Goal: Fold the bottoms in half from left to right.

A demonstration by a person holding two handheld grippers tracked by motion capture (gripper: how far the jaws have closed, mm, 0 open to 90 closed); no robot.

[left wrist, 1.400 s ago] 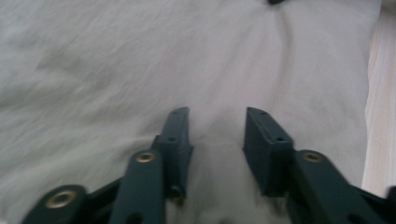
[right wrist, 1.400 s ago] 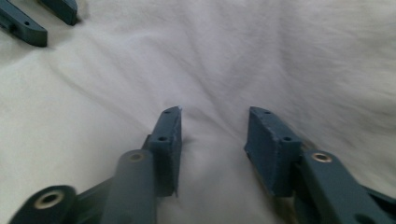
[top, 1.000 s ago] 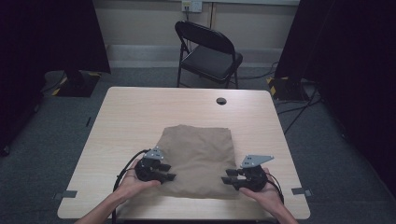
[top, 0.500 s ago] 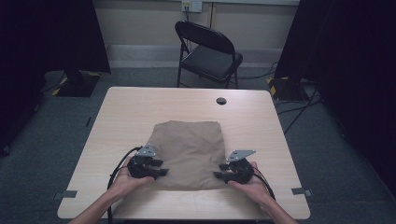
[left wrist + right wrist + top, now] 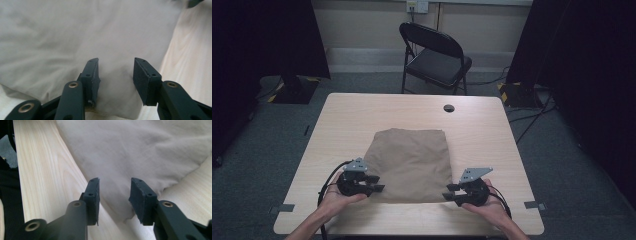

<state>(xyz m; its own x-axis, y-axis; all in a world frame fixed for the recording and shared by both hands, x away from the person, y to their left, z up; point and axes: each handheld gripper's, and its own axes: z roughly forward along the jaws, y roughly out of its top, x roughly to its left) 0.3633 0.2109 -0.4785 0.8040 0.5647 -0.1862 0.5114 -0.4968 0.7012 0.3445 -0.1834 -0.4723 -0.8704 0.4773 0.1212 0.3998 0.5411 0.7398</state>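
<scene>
Plainly, tan folded cloth point(image 5: 411, 165) lies flat, softly wrinkled, on table point(image 5: 362, 120).

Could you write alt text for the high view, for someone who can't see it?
A person's two hands hold black grippers, left gripper and right gripper, open at the near corners of a folded tan cloth on a pale wooden table.

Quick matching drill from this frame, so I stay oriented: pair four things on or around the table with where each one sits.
Things:
1. tan cloth
2. left gripper
3. right gripper
4. folding chair

Places:
A. beyond the table's far edge
B. at the cloth's near right corner
C. middle of the table
D. at the cloth's near left corner

Pairs: 1-C, 2-D, 3-B, 4-A
</scene>
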